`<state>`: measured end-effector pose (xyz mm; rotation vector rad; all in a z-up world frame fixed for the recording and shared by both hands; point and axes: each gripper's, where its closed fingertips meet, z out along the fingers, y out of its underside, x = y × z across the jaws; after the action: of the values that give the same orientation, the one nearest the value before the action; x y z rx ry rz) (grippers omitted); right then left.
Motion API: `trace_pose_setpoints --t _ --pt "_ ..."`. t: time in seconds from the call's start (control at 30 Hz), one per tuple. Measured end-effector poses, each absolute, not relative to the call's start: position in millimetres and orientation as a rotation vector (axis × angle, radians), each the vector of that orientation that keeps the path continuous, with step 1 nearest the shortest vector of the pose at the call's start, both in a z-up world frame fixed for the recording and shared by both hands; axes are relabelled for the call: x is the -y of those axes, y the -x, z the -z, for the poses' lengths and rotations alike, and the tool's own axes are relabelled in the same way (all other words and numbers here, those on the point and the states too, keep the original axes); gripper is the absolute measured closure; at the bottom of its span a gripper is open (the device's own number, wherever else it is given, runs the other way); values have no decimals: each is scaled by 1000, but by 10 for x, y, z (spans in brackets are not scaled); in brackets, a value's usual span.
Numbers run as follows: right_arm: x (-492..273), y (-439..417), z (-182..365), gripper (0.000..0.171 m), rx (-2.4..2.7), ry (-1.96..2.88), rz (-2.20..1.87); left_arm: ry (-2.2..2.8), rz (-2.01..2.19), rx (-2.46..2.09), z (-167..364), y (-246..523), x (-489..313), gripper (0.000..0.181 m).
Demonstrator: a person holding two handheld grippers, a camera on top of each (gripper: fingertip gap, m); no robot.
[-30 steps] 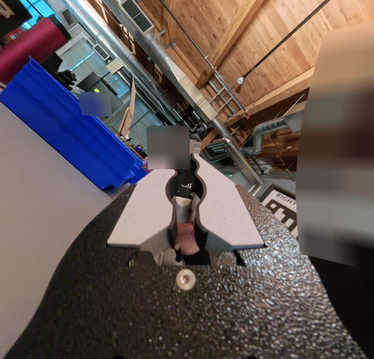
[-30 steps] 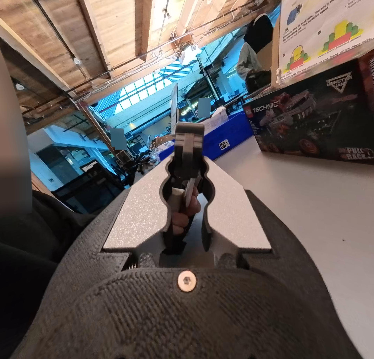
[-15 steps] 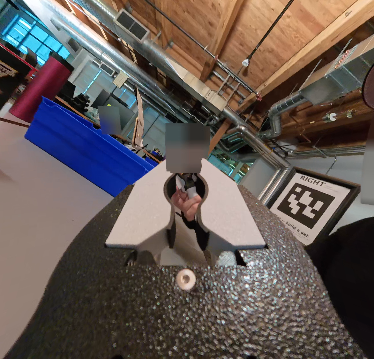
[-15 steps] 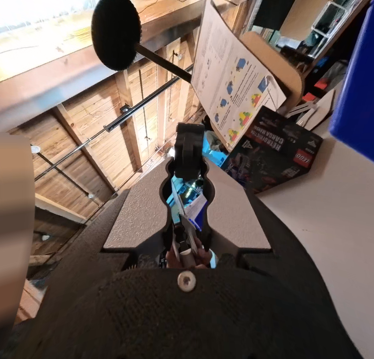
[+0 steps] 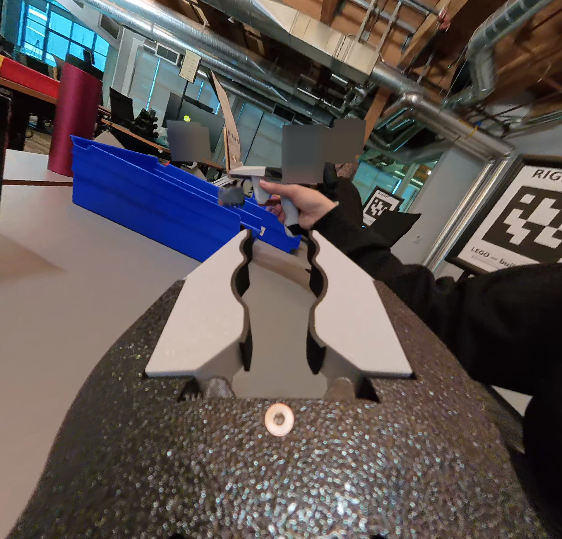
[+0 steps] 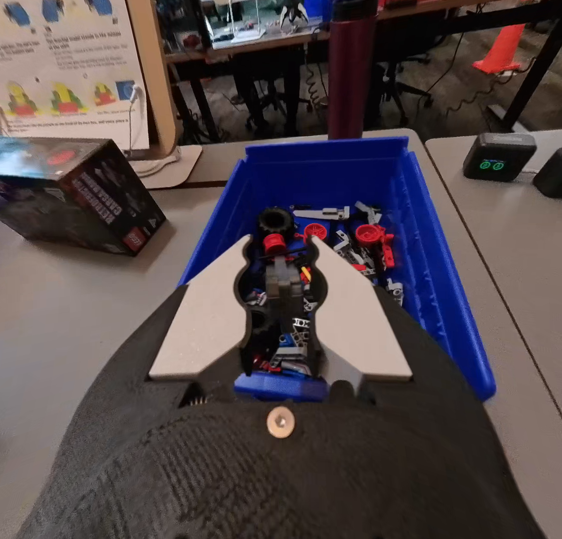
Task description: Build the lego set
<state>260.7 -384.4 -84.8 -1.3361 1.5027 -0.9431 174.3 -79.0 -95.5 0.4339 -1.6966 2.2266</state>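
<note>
My right gripper (image 6: 279,240) is open above the blue bin (image 6: 425,250), which holds several loose lego parts: a black tyre (image 6: 275,218), red wheel hubs (image 6: 368,234) and grey beams. A dark grey lego piece (image 6: 282,284) shows between the jaws, touching neither finger. In the left wrist view the same piece (image 5: 231,197) hangs blurred just under the right gripper (image 5: 240,174), over the bin (image 5: 152,196). My left gripper (image 5: 279,238) is open and empty, low over the grey table (image 5: 76,296), pointing at the bin.
A dark lego box (image 6: 76,196) lies left of the bin, with an instruction sheet (image 6: 70,53) propped behind it. A maroon cylinder (image 6: 349,68) stands behind the bin. A black device with green lights (image 6: 498,159) sits at the right. A marker board (image 5: 532,220) stands right.
Both grippers swung down from facing the ceiling to the table. The right gripper, shut on the dark grey piece before, has opened over the bin. The left gripper has opened too.
</note>
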Motion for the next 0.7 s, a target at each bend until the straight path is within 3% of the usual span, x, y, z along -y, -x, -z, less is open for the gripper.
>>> trace_pose_setpoints --t 0.07,0.1,0.23,0.4,0.53,0.7 --pt "3942 -2675 872 97 -1563 1429 929 -443 -2230 1731 992 -1763 793 143" --pt "4006 -2660 808 93 -1577 1443 967 -443 -2224 1746 1014 -1766 797 141" --pt "3945 -2336 504 92 -1501 1364 1115 -441 -2196 1759 1050 -1753 815 139" --pt "3165 -1609 1091 86 -1434 1553 1202 -403 -2173 1841 1088 -1699 857 139" --pt "2692 -1474 1395 96 -1301 1658 1457 -332 -2191 1996 1143 -1652 908 133" --pt "2067 -1784 1464 75 -1223 1651 1214 -318 -2336 2229 1207 -1815 847 112"
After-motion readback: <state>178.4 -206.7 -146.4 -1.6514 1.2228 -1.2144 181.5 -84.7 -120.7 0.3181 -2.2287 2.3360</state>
